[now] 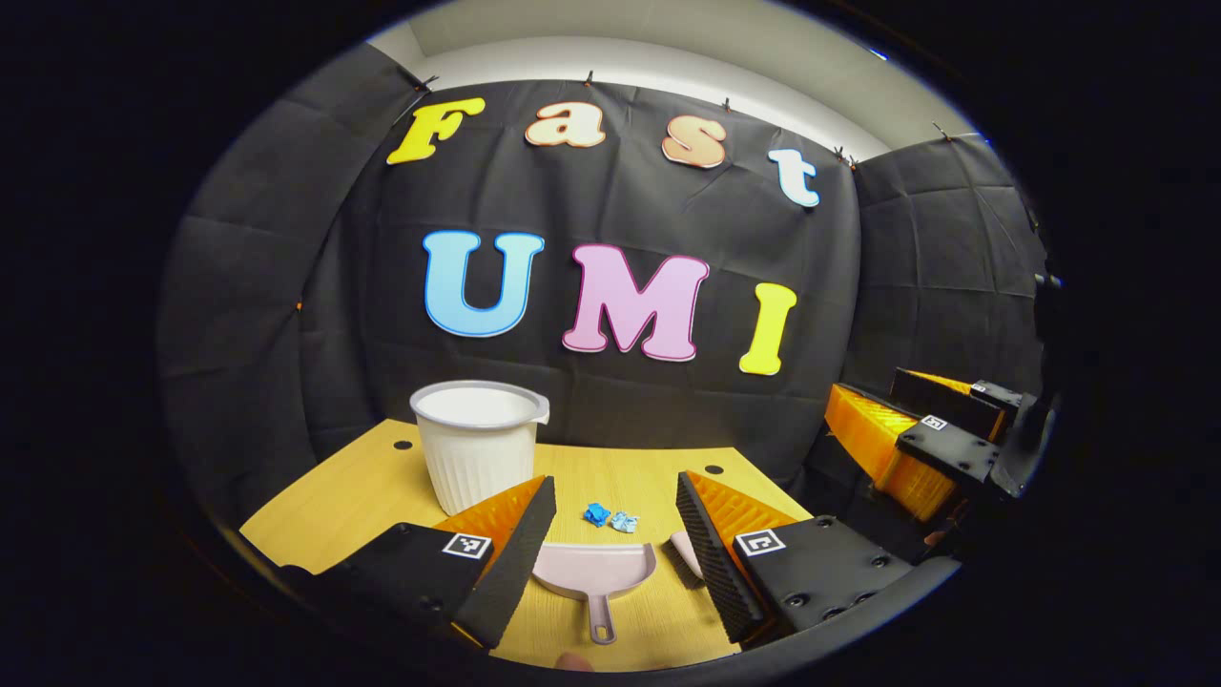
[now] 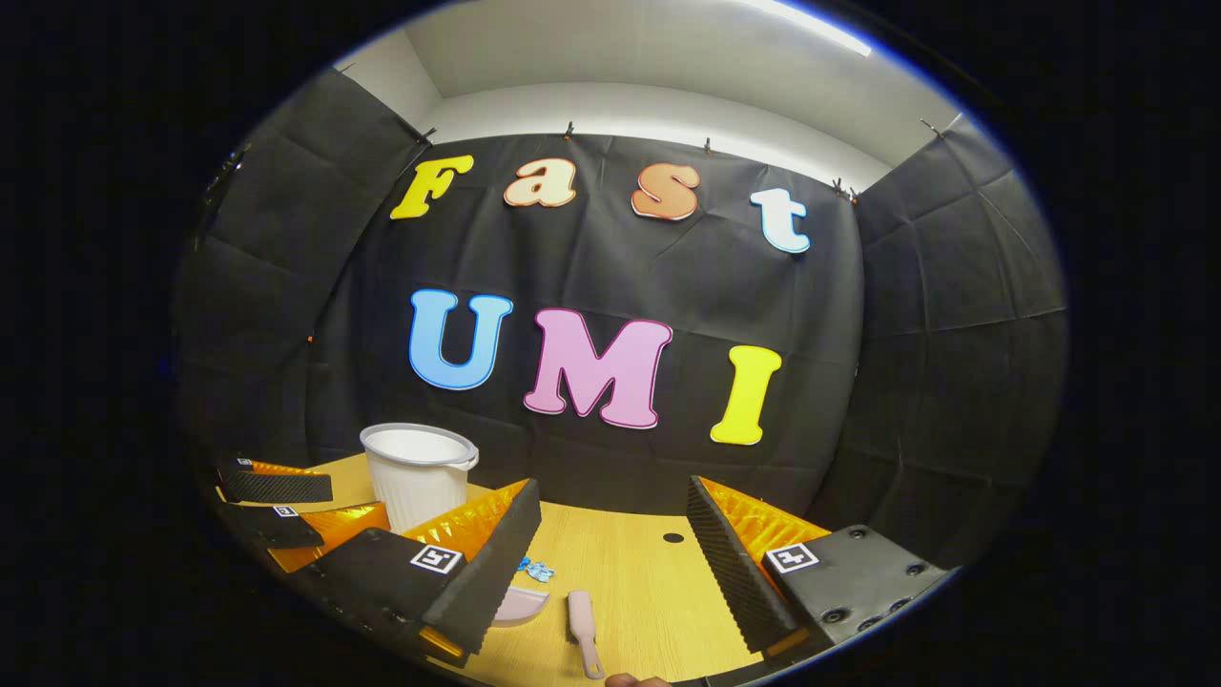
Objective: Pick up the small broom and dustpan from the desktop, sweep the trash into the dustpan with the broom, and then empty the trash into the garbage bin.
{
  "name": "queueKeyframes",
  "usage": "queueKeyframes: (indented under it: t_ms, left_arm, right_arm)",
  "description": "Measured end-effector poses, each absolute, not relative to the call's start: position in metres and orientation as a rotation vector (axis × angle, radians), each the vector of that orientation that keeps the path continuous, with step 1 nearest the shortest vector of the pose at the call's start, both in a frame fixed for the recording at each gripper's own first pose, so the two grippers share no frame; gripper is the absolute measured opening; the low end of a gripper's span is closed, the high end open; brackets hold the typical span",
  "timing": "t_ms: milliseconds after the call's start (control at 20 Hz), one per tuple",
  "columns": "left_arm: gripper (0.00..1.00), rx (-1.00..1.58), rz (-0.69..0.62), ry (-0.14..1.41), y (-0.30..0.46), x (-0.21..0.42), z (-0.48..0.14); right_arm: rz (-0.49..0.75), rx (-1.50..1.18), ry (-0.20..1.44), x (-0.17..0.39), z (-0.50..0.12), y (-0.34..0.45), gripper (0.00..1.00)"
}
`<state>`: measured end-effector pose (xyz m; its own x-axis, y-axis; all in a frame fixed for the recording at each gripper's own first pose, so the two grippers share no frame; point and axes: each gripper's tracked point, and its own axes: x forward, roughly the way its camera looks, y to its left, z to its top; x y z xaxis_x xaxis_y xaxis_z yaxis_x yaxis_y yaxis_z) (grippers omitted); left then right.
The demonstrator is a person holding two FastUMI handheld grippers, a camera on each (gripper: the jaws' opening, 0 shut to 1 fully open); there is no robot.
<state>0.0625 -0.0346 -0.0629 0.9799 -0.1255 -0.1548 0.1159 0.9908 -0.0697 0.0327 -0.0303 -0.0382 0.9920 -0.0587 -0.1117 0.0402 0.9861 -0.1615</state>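
light wooden desktop (image 1: 334, 496) with cable holes, white ceiling (image 2: 668, 57)

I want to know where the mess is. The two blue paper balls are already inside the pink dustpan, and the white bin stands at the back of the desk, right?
Not quite. The blue paper balls lie on the desk, just beyond the pink dustpan, not inside it; the left gripper view shows this. The white bin does stand at the back.

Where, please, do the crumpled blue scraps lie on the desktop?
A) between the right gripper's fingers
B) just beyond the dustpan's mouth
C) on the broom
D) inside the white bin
B: in the left gripper view the blue scraps lie on the desktop just past the dustpan.
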Motion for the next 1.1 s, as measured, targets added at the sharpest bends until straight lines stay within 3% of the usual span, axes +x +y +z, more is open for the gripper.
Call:
queueKeyframes:
  t_ms: [200,500,650,800,1100]
  left_arm:
    - [0.75,0.005,-0.126,0.298,-0.046,0.086,-0.129]
    - [0.78,0.084,-0.067,0.661,-0.052,0.095,-0.253]
    - [0.78,0.057,-0.053,0.777,-0.057,0.103,-0.286]
    - [0.78,0.049,0.042,0.945,-0.049,0.113,-0.317]
    - [0.78,-0.020,0.092,1.190,-0.041,0.125,-0.327]
  right_arm:
    - [-0.028,-0.169,0.166,0.059,-0.064,-0.041,0.99]
    - [0.008,-0.172,0.250,0.102,-0.106,-0.066,0.99]
    - [0.027,-0.170,0.304,0.118,-0.131,-0.078,0.97]
    - [0.035,-0.163,0.387,0.126,-0.165,-0.094,0.99]
    - [0.115,-0.081,0.561,0.117,-0.225,-0.112,0.99]
